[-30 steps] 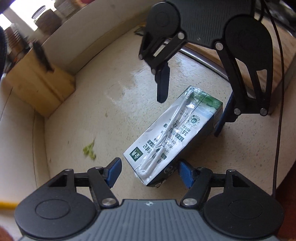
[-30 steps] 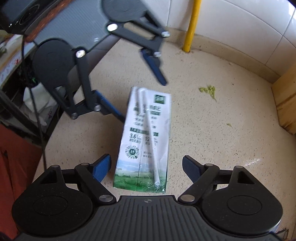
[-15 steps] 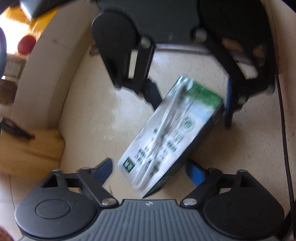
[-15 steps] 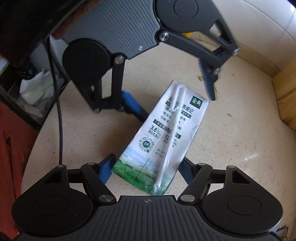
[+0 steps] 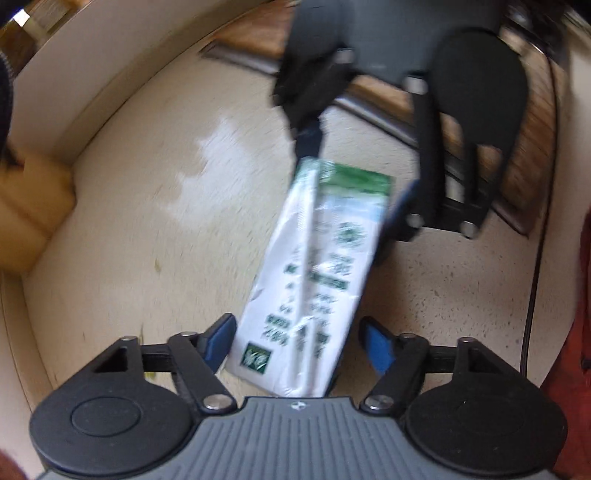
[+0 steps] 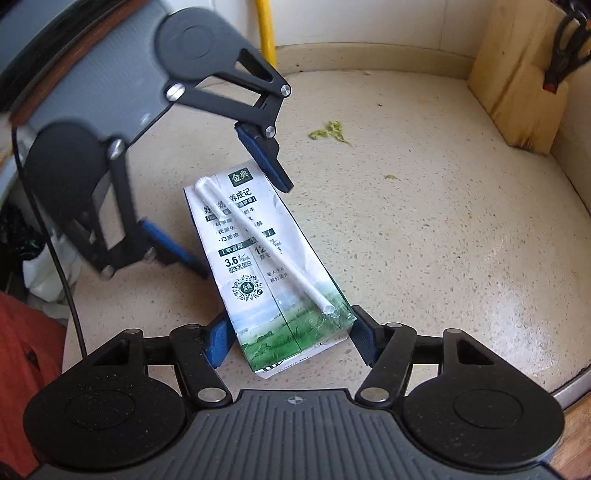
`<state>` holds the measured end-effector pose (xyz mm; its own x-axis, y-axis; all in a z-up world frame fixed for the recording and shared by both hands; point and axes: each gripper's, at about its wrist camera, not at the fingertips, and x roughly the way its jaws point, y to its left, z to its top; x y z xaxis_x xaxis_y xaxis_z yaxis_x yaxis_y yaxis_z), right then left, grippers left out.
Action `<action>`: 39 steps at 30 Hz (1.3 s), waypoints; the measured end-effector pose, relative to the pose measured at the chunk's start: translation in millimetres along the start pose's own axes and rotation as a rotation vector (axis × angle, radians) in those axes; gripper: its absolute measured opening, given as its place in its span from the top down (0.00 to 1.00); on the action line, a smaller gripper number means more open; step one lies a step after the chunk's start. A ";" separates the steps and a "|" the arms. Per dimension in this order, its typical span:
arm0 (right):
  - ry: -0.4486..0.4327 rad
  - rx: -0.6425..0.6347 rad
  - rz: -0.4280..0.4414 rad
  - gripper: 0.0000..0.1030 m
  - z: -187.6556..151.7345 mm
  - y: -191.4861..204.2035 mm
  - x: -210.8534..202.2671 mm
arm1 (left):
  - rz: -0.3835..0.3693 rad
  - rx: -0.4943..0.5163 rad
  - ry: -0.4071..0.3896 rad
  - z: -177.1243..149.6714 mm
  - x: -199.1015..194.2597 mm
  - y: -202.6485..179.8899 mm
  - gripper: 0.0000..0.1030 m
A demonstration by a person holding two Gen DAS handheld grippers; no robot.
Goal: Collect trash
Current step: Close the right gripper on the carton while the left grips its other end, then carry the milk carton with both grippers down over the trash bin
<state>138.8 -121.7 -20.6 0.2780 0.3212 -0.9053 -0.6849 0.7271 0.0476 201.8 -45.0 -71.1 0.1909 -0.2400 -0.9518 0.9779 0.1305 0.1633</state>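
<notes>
A white and green milk carton (image 6: 258, 251) lies flat on the speckled counter with a wrapped straw (image 6: 266, 240) stuck along its top. My right gripper (image 6: 290, 338) is open, its blue pads close on either side of the carton's green end. My left gripper (image 6: 242, 227) comes from the opposite side and stands open astride the carton's white end. The left wrist view is blurred. There the carton (image 5: 317, 266) runs from between my left gripper's (image 5: 295, 338) pads up to my right gripper (image 5: 351, 184). I cannot tell whether any pad presses on it.
A wooden block (image 6: 517, 85) stands in the back corner against the tiled wall, with green scraps (image 6: 328, 131) on the counter near it. A yellow pipe (image 6: 266, 33) rises at the back. A metal rim (image 6: 569, 391) curves at the right. A black cable (image 5: 535, 258) hangs past the counter edge.
Both grippers have swung around the carton and moved in over its ends. The right gripper's fingers have narrowed slightly. The carton still lies on the counter, turned a little.
</notes>
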 end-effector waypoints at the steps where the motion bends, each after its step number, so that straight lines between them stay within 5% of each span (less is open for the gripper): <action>1: -0.001 -0.008 -0.006 0.31 -0.8 1.6 0.3 | 0.003 -0.017 0.003 -3.0 1.1 0.8 0.37; 9: 0.023 -0.082 0.002 0.21 5.9 -1.9 4.4 | -0.028 -0.072 -0.013 -22.8 0.3 -8.4 0.24; 12: 0.026 -0.112 -0.006 0.21 10.8 4.0 10.9 | -0.036 -0.115 -0.039 -25.5 -7.1 -19.5 0.31; 14: 0.031 -0.122 -0.016 0.22 11.3 11.0 10.7 | -0.003 -0.138 -0.043 -25.9 -10.7 -22.2 0.48; 18: 0.039 -0.089 -0.010 0.23 9.4 18.5 9.1 | -0.001 -0.210 -0.041 -34.0 -12.7 -24.9 0.48; 30: -0.008 -0.185 -0.030 0.23 17.2 54.6 -9.5 | 0.134 -0.222 -0.026 -37.3 -50.0 -59.5 0.48; 39: -0.058 -0.377 0.015 0.24 37.4 104.6 -14.0 | 0.261 -0.357 0.030 -71.9 -89.0 -98.8 0.48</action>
<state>88.5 -27.4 12.9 0.2962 0.3715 -0.8799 -0.8861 0.4508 -0.1080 82.0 32.6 -21.2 0.4203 -0.1276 -0.8983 0.8052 0.5089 0.3045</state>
